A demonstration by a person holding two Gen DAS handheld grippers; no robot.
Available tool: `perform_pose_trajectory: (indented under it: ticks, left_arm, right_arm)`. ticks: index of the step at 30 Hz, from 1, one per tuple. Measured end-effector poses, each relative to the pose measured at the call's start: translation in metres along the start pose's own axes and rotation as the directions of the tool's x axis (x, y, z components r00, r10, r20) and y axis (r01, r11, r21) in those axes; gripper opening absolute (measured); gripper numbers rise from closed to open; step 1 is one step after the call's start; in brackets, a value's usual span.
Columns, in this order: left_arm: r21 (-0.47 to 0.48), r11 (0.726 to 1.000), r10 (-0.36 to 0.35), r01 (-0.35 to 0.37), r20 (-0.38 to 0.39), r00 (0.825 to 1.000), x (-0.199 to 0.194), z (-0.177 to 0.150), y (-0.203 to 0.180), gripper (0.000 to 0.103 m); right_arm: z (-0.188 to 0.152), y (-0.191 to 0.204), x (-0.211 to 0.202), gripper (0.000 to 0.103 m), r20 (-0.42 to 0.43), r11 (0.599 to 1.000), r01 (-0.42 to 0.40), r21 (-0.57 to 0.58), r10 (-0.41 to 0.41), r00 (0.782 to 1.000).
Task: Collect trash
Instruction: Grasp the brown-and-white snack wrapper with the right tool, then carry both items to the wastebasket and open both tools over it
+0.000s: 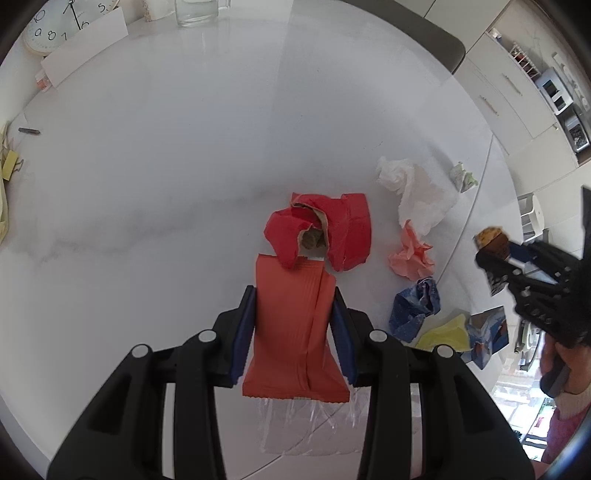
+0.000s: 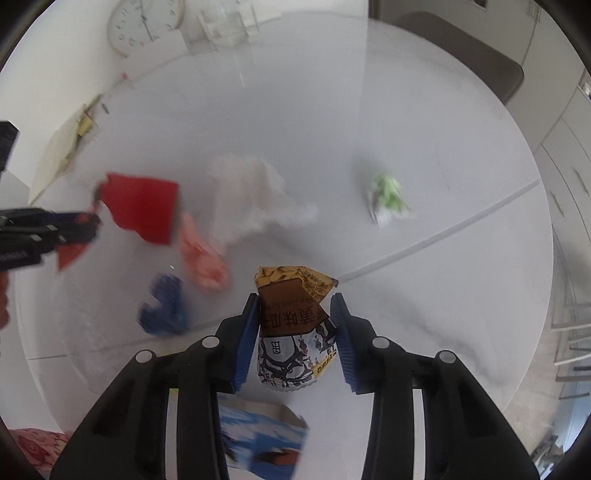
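Note:
My left gripper [image 1: 293, 291] is shut on an orange snack wrapper [image 1: 295, 332] and holds it above the white round table [image 1: 166, 166]. Just beyond it lies a torn red paper box [image 1: 332, 229]. My right gripper [image 2: 295, 299] is shut on a brown and white snack packet [image 2: 291, 325]; it also shows at the right of the left wrist view [image 1: 495, 243]. On the table lie a white tissue [image 1: 417, 192], a pink paper ball [image 1: 412, 254], a blue crumpled wrapper [image 1: 415, 306], a yellow paper [image 1: 447, 334], a blue carton [image 1: 487, 332] and a green and white wrapper [image 2: 388, 197].
A clock [image 1: 55, 26], a white card [image 1: 85, 44] and a glass jar [image 1: 195, 11] stand at the table's far edge. Yellow notes [image 1: 9, 162] lie at the left edge. A grey chair [image 1: 424, 33] and white cabinets [image 1: 509, 92] are beyond the table. Clear plastic film [image 1: 314, 424] lies under my left gripper.

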State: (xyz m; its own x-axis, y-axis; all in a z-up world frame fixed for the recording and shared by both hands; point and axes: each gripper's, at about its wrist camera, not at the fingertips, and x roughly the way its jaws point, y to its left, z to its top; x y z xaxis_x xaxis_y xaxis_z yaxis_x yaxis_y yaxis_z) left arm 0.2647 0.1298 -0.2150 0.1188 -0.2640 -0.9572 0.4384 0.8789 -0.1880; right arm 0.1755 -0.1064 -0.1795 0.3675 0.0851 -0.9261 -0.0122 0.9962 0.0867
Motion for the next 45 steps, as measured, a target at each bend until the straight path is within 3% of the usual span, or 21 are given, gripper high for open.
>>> perform_pose_trajectory:
  ticks: [6, 11, 15, 19, 22, 28, 33, 45]
  left_arm:
    - [0.028, 0.990, 0.139, -0.137, -0.060, 0.988, 0.010, 0.005, 0.003, 0.038]
    - [0.067, 0.978, 0.204, -0.199, -0.073, 0.976, 0.007, 0.010, 0.012, 0.038]
    - [0.051, 0.992, 0.120, -0.117, -0.068, 0.990, 0.002, 0.012, 0.023, 0.038]
    - [0.030, 0.994, 0.103, -0.102, -0.056, 0.993, -0.001, 0.012, 0.030, 0.038]
    - [0.005, 0.999, 0.035, -0.035, -0.018, 0.999, -0.013, 0.008, 0.034, 0.038]
    - [0.011, 0.996, -0.093, 0.092, 0.060, 0.994, -0.029, 0.011, 0.018, 0.038]
    - [0.062, 0.993, -0.099, 0.096, 0.060, 0.993, -0.011, 0.023, -0.008, 0.038]
    - [0.077, 0.990, -0.120, 0.114, 0.079, 0.990, 0.002, 0.054, -0.029, 0.038]
  right_arm:
    - [0.016, 0.017, -0.005, 0.039, 0.032, 0.999, -0.050, -0.023, 0.050, 0.998]
    - [0.017, 0.027, -0.002, 0.040, 0.025, 0.998, -0.062, -0.030, 0.063, 0.998]
    - [0.019, 0.033, -0.002, 0.040, 0.027, 0.992, -0.124, -0.024, 0.125, 0.992]
    - [0.032, 0.055, -0.004, 0.039, 0.046, 0.985, -0.159, -0.064, 0.162, 0.986]
    - [0.035, 0.058, -0.012, 0.040, 0.063, 0.982, -0.177, -0.067, 0.182, 0.981]
    - [0.035, 0.052, -0.023, 0.040, 0.081, 0.983, -0.178, -0.048, 0.181, 0.980]
    - [0.023, 0.034, -0.030, 0.040, 0.085, 0.988, -0.153, 0.000, 0.152, 0.985]
    - [-0.013, -0.005, -0.045, 0.040, 0.089, 0.987, -0.106, 0.121, 0.096, 0.991]
